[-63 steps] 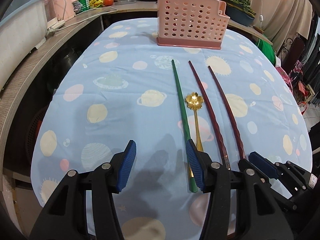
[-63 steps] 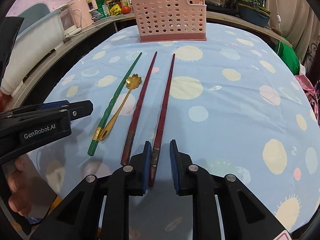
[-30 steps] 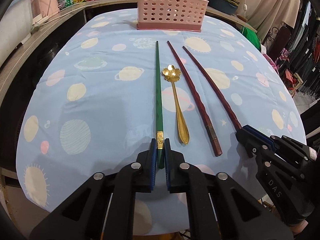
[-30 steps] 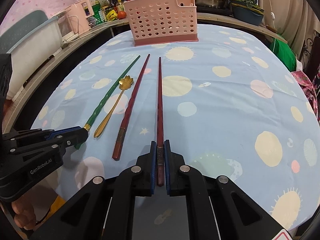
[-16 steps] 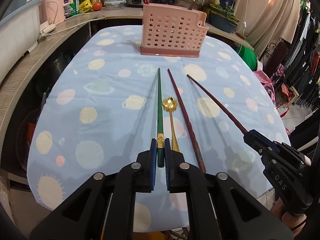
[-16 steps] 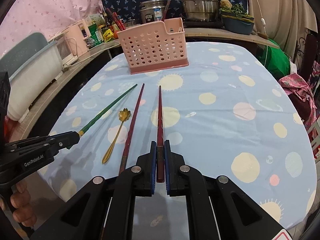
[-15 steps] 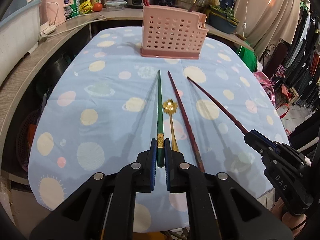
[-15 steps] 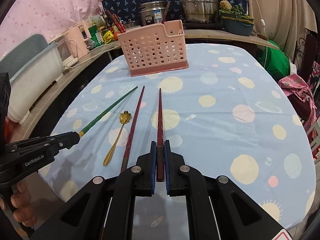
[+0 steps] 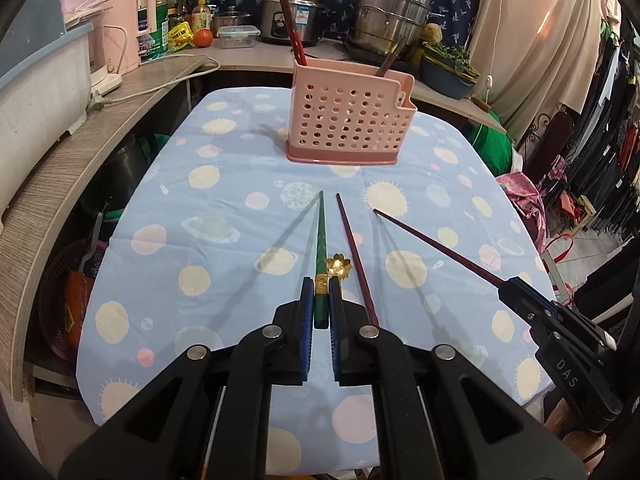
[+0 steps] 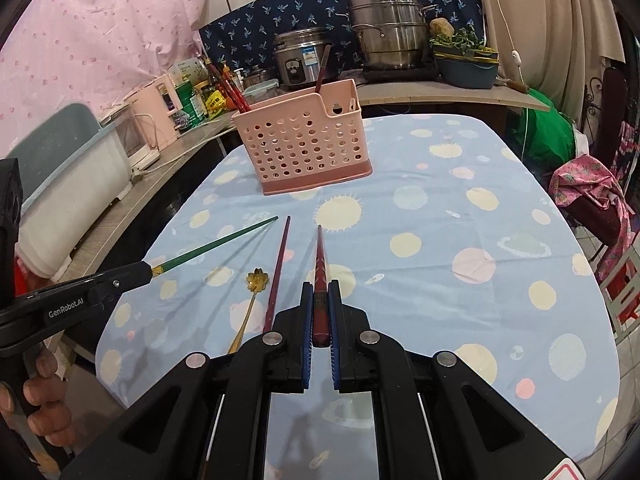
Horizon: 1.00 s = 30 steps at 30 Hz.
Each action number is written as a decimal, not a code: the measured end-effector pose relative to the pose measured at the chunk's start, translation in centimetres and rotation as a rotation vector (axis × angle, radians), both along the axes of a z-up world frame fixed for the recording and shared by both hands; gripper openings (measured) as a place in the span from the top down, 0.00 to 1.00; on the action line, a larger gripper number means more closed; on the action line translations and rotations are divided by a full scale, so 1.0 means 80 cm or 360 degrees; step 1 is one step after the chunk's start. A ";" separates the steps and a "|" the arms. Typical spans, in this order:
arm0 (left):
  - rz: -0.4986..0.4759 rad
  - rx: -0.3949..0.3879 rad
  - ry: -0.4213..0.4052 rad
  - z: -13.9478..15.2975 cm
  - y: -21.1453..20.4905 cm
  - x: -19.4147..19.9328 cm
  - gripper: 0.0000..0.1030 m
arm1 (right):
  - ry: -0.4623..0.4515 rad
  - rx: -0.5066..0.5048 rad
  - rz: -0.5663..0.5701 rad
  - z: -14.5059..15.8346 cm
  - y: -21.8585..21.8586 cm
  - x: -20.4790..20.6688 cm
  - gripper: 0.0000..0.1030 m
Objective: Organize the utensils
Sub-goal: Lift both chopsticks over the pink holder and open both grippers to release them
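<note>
My left gripper (image 9: 319,300) is shut on the thick end of a green chopstick (image 9: 321,236), which hangs above the table and points toward a pink perforated utensil basket (image 9: 348,124). My right gripper (image 10: 319,300) is shut on a dark red chopstick (image 10: 320,258), also lifted off the cloth. A second red chopstick (image 9: 354,256) and a gold flower-bowl spoon (image 9: 338,266) lie flat on the blue planet-print tablecloth (image 9: 224,240) between the two. In the right wrist view the basket (image 10: 304,148) stands at the far end with red chopsticks inside.
A wooden counter (image 9: 60,168) curves along the left with a white bin (image 9: 36,92) and a pink appliance (image 9: 128,32). Steel pots (image 10: 388,36) and a rice cooker (image 10: 300,56) stand behind the basket. A person's hand (image 10: 44,392) holds the left gripper.
Both grippers closed on their chopsticks and have risen, lifting the green and the red chopstick off the cloth. The spoon and second red chopstick stayed put.
</note>
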State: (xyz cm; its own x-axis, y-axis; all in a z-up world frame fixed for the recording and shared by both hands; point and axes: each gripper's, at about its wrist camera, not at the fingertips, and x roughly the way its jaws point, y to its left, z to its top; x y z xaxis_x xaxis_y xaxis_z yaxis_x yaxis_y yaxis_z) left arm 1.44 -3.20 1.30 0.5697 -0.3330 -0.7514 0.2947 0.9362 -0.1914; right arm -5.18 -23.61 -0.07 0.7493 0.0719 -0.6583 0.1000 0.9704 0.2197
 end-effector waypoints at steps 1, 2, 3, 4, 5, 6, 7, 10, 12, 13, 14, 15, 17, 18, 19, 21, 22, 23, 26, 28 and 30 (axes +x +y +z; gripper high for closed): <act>0.0005 -0.0005 -0.0005 0.003 0.002 0.002 0.93 | -0.0007 0.0000 -0.0002 0.002 -0.001 0.000 0.93; 0.0007 -0.0009 -0.0011 0.005 0.003 0.003 0.93 | -0.0015 0.0001 -0.0004 0.005 -0.002 0.001 0.93; 0.0010 -0.0013 -0.0020 0.008 0.004 0.005 0.93 | -0.0025 0.0002 -0.0007 0.008 -0.003 0.001 0.93; 0.0013 -0.0015 -0.0029 0.011 0.005 0.006 0.93 | -0.0035 0.0003 -0.0010 0.011 -0.005 0.001 0.93; 0.0019 -0.0016 -0.0041 0.014 0.005 0.009 0.93 | -0.0045 0.0004 -0.0013 0.013 -0.006 0.002 0.93; 0.0023 -0.0020 -0.0050 0.016 0.007 0.010 0.93 | -0.0055 0.0009 -0.0017 0.017 -0.008 0.002 0.93; 0.0029 -0.0026 -0.0060 0.019 0.008 0.012 0.93 | -0.0067 0.0016 -0.0021 0.020 -0.010 0.003 0.93; 0.0045 -0.0035 -0.0094 0.030 0.012 0.017 0.93 | -0.0099 0.0024 -0.0030 0.031 -0.016 0.005 0.93; 0.0056 -0.0040 -0.0125 0.039 0.014 0.022 0.93 | -0.0119 0.0023 -0.0040 0.039 -0.020 0.008 0.93; 0.0063 -0.0043 -0.0145 0.045 0.015 0.024 0.93 | -0.0132 0.0023 -0.0044 0.043 -0.022 0.009 0.93; 0.0067 -0.0046 -0.0159 0.050 0.015 0.026 0.93 | -0.0144 0.0023 -0.0048 0.047 -0.024 0.010 0.93; 0.0071 -0.0050 -0.0176 0.055 0.015 0.028 0.93 | -0.0158 0.0023 -0.0052 0.052 -0.026 0.012 0.93; 0.0075 -0.0057 -0.0213 0.067 0.015 0.032 0.93 | -0.0182 0.0024 -0.0057 0.059 -0.029 0.014 0.93; 0.0076 -0.0059 -0.0233 0.072 0.015 0.034 0.93 | -0.0196 0.0019 -0.0061 0.064 -0.031 0.016 0.93; 0.0077 -0.0059 -0.0250 0.077 0.014 0.037 0.93 | -0.0207 0.0016 -0.0063 0.068 -0.033 0.018 0.93; 0.0076 -0.0057 -0.0288 0.088 0.012 0.043 0.93 | -0.0236 0.0020 -0.0061 0.078 -0.036 0.023 0.93; 0.0077 -0.0060 -0.0306 0.094 0.011 0.047 0.93 | -0.0247 0.0023 -0.0059 0.082 -0.037 0.026 0.93; 0.0076 -0.0067 -0.0317 0.099 0.011 0.050 0.93 | -0.0259 0.0023 -0.0058 0.087 -0.039 0.029 0.93; 0.0071 -0.0083 -0.0351 0.115 0.007 0.066 0.93 | -0.0307 0.0029 -0.0050 0.106 -0.044 0.043 0.93; 0.0066 -0.0091 -0.0371 0.125 0.003 0.078 0.93 | -0.0343 0.0051 -0.0040 0.120 -0.048 0.055 0.93; 0.0063 -0.0105 -0.0392 0.137 0.000 0.093 0.93 | -0.0386 0.0061 -0.0042 0.135 -0.053 0.069 0.93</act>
